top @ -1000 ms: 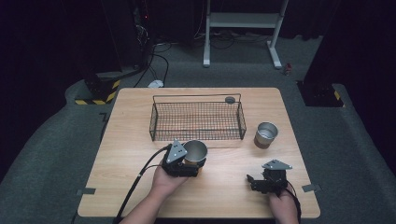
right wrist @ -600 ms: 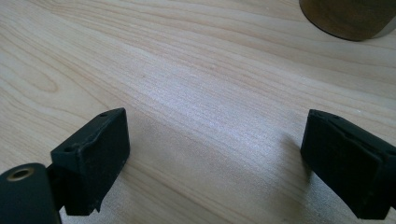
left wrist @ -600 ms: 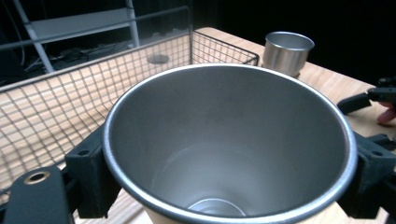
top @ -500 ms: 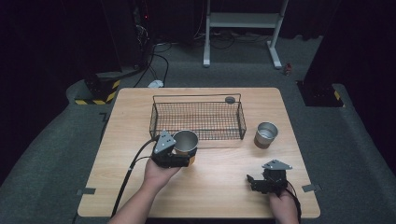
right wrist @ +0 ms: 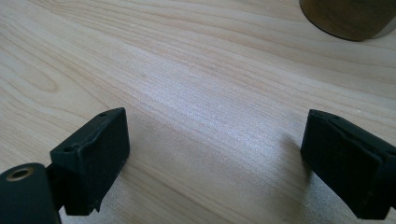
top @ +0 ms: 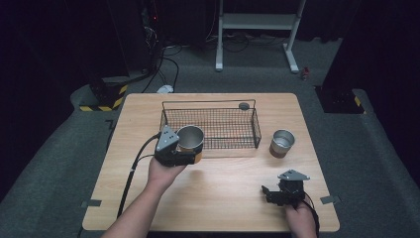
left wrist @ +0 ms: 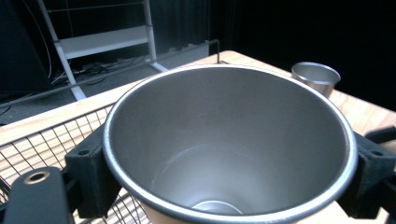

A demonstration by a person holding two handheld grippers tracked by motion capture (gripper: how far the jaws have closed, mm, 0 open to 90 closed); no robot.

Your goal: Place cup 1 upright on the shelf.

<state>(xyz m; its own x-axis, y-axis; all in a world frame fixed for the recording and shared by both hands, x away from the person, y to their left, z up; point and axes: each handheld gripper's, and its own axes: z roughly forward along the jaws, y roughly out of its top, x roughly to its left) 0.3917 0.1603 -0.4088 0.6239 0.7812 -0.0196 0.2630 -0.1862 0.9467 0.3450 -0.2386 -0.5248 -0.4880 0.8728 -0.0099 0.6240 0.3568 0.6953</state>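
My left gripper point(top: 184, 155) is shut on a steel cup point(top: 190, 138), held upright above the table just in front of the near-left corner of a black wire basket point(top: 213, 127). In the left gripper view the cup point(left wrist: 224, 140) is empty, with a jaw pressed on each side of it. A second steel cup point(top: 282, 143) stands on the table to the right of the basket, and shows too point(left wrist: 315, 77) past the held cup. My right gripper point(top: 271, 192) rests low on the table near the front right; its jaws stand wide apart point(right wrist: 215, 158) over bare wood.
The basket mesh point(left wrist: 42, 140) lies below and left of the held cup. A small dark disc point(top: 243, 105) sits at the basket's far rim. The second cup's base point(right wrist: 348, 18) is just ahead of the right gripper. A white metal stand point(top: 257, 25) is beyond the wooden table point(top: 223, 198).
My left gripper has carried the cup leftward and away from the person, up to the basket's near-left corner. The right gripper has stayed put.
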